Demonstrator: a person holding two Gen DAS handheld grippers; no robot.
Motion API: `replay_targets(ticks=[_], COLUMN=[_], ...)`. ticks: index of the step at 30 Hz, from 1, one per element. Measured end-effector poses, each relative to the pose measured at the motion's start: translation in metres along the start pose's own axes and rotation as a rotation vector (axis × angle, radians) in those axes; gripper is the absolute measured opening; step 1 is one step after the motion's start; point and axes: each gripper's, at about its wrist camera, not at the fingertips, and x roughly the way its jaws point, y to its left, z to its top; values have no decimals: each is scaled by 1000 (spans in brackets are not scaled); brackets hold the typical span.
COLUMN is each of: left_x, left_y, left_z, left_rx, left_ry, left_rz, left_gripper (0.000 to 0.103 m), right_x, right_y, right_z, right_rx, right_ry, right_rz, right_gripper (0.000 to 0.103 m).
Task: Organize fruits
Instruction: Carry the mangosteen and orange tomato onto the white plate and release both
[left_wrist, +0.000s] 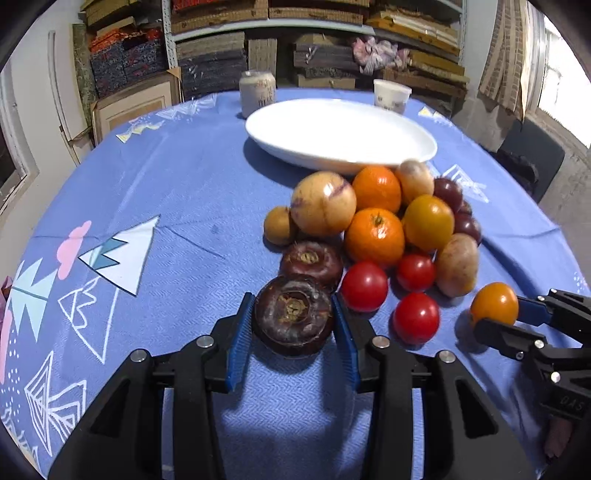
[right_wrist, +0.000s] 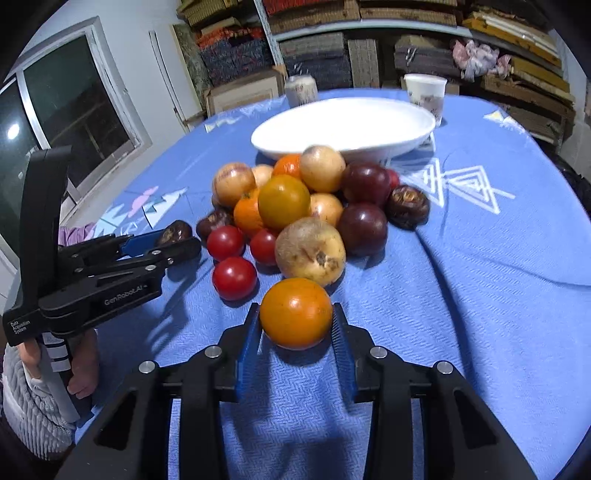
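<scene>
A blue patterned tablecloth (left_wrist: 184, 192) covers the table. The white oval dish (left_wrist: 340, 133) sits on it, empty. Just in front of the dish lies the fruit pile (left_wrist: 373, 221): oranges, red tomatoes, pale round fruits and dark purple ones, all on the cloth. At the pile's near left edge, well in front of the dish, the left gripper (left_wrist: 293, 321) clamps a dark brown flattened fruit (left_wrist: 293, 317) between its blue pads. At the pile's near right edge, the right gripper (right_wrist: 295, 317) has both pads against an orange-yellow tomato (right_wrist: 295, 314).
</scene>
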Motion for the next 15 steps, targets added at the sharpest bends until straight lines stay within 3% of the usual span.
replay_targets(ticks=[4,7,11,15], left_x=[-14,-19,-19,6], left_y=[6,6,5,5], left_z=[8,31,79,131], left_rx=[-31,-20,-6,-47], left_ry=[-45,-56,-95,-94], left_rz=[-22,-18,13,-6], left_gripper=[41,41,41,41], right_x=[-16,-30,-45,-20], right_y=[-7,-14,-24,-38], right_z=[6,31,93,152], right_rx=[31,24,21,53], right_ry=[-34,-55,-119,-131], right_rz=[6,-4,-32,-47], right_gripper=[38,38,38,38])
